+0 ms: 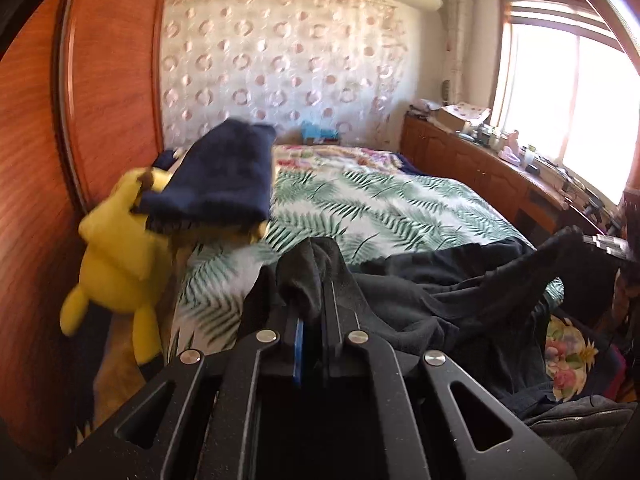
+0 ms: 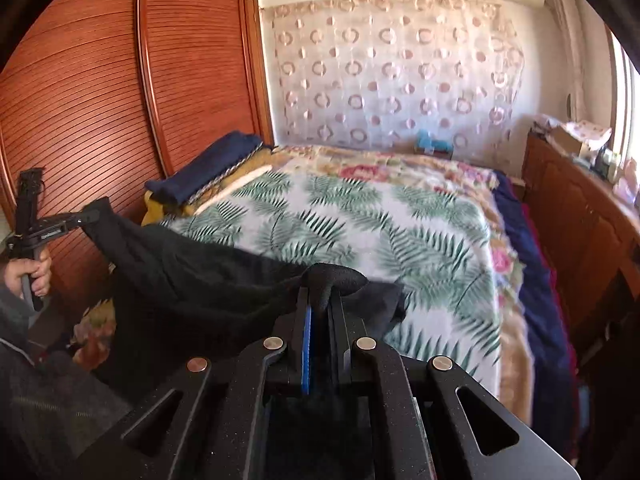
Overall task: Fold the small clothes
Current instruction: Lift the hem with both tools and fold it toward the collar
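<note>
A small black garment (image 2: 192,268) hangs stretched between my two grippers over the near end of the bed. In the left wrist view, my left gripper (image 1: 316,280) is shut on one bunched corner, and the cloth (image 1: 460,292) sags away to the right. There the tip of the right gripper (image 1: 600,240) holds the other corner. In the right wrist view, my right gripper (image 2: 324,292) is shut on its corner. The left gripper (image 2: 90,212), held by a hand (image 2: 30,276), pinches the far corner at left.
The bed carries a fern-print sheet (image 2: 360,232) over a floral quilt. A yellow plush toy (image 1: 116,256) with a folded navy cloth (image 1: 224,176) on it sits by the wooden wardrobe (image 2: 120,100). A cluttered wooden cabinet (image 1: 480,168) runs under the window.
</note>
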A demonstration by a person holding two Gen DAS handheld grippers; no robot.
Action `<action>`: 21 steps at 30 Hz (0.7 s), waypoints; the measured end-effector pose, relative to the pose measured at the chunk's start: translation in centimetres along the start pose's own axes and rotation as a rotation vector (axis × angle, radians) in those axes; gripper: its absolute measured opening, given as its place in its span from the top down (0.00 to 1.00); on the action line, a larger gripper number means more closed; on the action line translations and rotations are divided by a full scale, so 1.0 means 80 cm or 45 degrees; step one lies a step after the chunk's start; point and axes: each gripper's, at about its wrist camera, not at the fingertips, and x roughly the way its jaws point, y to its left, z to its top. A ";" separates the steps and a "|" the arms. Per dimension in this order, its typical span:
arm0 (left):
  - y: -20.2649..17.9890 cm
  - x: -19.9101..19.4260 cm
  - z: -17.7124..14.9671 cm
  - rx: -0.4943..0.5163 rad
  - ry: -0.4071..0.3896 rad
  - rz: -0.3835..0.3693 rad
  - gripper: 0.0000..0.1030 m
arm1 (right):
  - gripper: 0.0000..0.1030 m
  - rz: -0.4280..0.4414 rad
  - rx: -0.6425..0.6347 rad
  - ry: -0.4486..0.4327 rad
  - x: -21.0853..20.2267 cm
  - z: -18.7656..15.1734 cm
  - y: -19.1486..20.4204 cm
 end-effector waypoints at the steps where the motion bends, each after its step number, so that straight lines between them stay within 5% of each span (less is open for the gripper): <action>1: 0.003 0.001 -0.007 -0.020 0.004 0.009 0.94 | 0.94 -0.012 0.005 0.031 0.007 -0.008 -0.001; 8: 0.016 0.011 -0.031 -0.043 0.059 0.008 0.90 | 0.94 -0.064 0.062 0.190 0.055 -0.020 -0.025; 14: 0.024 -0.006 -0.025 -0.045 -0.006 0.002 0.49 | 0.94 -0.096 0.067 0.222 0.047 -0.021 -0.023; 16: 0.030 -0.004 -0.018 -0.061 -0.014 0.003 0.23 | 0.94 -0.096 0.076 0.215 0.037 -0.018 -0.025; 21: 0.032 0.018 -0.002 -0.038 0.003 -0.016 0.23 | 0.74 -0.106 0.055 0.204 0.023 -0.009 -0.022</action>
